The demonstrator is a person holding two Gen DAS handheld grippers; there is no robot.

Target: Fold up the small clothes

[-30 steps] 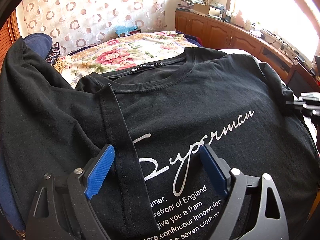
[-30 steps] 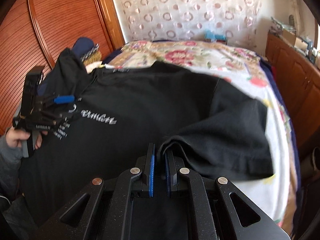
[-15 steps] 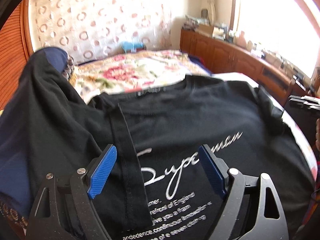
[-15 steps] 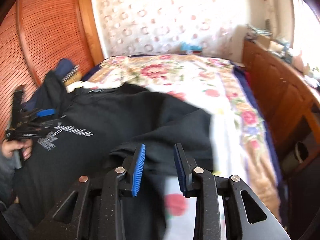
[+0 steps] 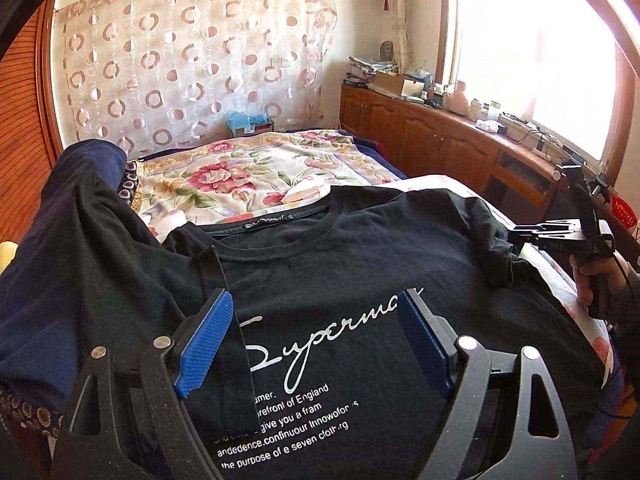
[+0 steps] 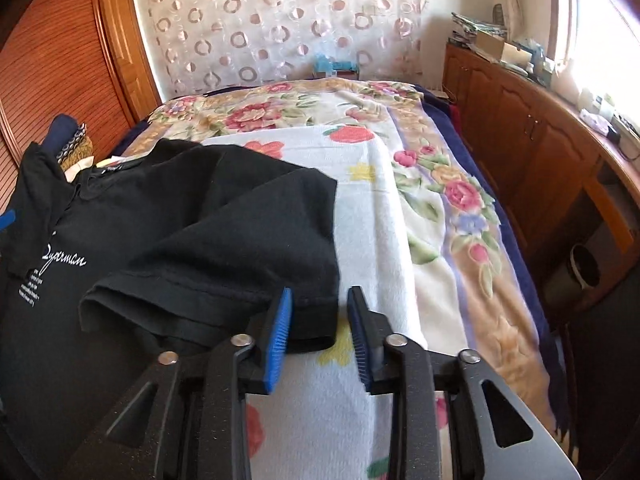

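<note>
A black T-shirt [image 5: 360, 256] with white "Superman" print lies chest up on the bed. Its left sleeve [image 5: 216, 276] is folded in over the chest as a narrow strip. My left gripper [image 5: 316, 300] hovers open above the print, with the strip beside its left pad and nothing gripped. In the right wrist view, the shirt [image 6: 160, 216] has its right sleeve [image 6: 260, 240] spread out. My right gripper [image 6: 320, 296] has its jaws closing around the corner of the sleeve's hem, and the pads are not pressing on it. A hand holds the right gripper [image 5: 560, 232] at the shirt's far side.
A floral blanket [image 6: 460, 200] and a white flowered towel [image 6: 360, 240] cover the bed. Dark blue clothes [image 5: 88, 168] are piled at the shirt's left. Wooden cabinets [image 6: 520, 128] run along the right side, and a wooden wardrobe [image 6: 48, 60] stands at the left.
My right gripper let go of the bunched sleeve, opened, and slid right to the sleeve's hem corner. The sleeve now lies spread. My left gripper rose a little, still open.
</note>
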